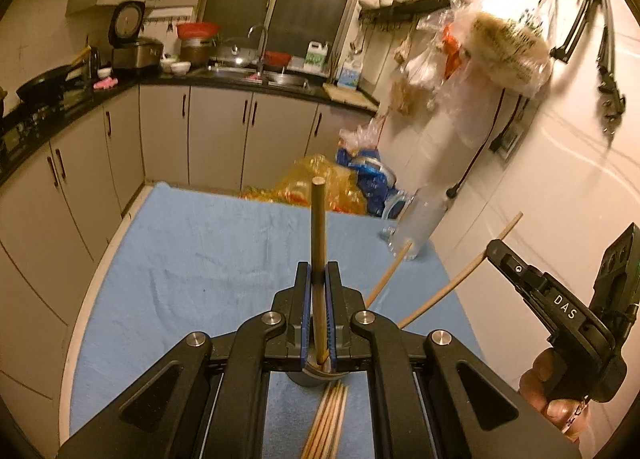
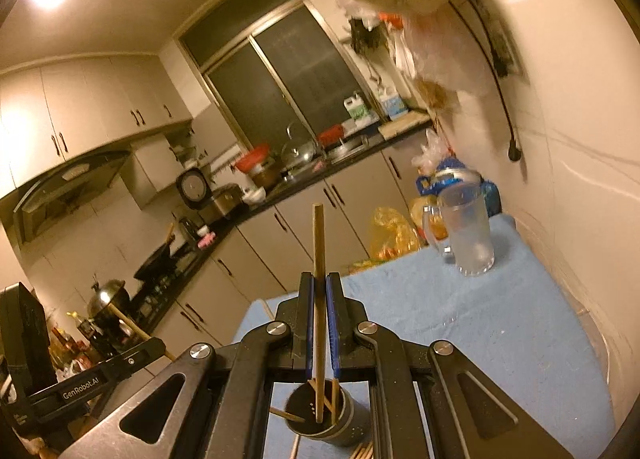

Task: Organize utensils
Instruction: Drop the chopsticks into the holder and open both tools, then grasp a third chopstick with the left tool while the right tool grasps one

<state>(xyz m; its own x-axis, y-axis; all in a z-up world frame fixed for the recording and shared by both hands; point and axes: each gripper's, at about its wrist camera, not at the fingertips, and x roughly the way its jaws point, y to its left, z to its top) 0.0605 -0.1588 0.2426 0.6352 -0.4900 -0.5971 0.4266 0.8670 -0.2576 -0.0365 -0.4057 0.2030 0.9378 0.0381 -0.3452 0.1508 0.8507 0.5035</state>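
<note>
Both tongs carrying chopsticks at the holder.
Blue-cloth-covered surface [image 2: 460, 323]; dark cylindrical perforated holder [image 2: 320, 415] on it. Left tongs [image 1: 319, 283] clenched on a dark wooden chopstick [image 1: 319, 227], tip at the holder mouth; right tongs [image 2: 319, 291] grasping a pale wooden chopstick [image 2: 319, 243], tip inside. Advice: keep sticks upright, release once tips are inside. Loose chopstick bundle [image 1: 326, 423] lies beside the holder.

Holder [image 2: 320, 415] mouth crowded by leaning chopsticks [image 2: 318, 299]; blue cloth [image 2: 460, 319] left bare up to plastic jug [image 2: 464, 231] near wall.

Black tongs [image 1: 319, 291], blue pads [image 1: 306, 299], silver screws.
</note>
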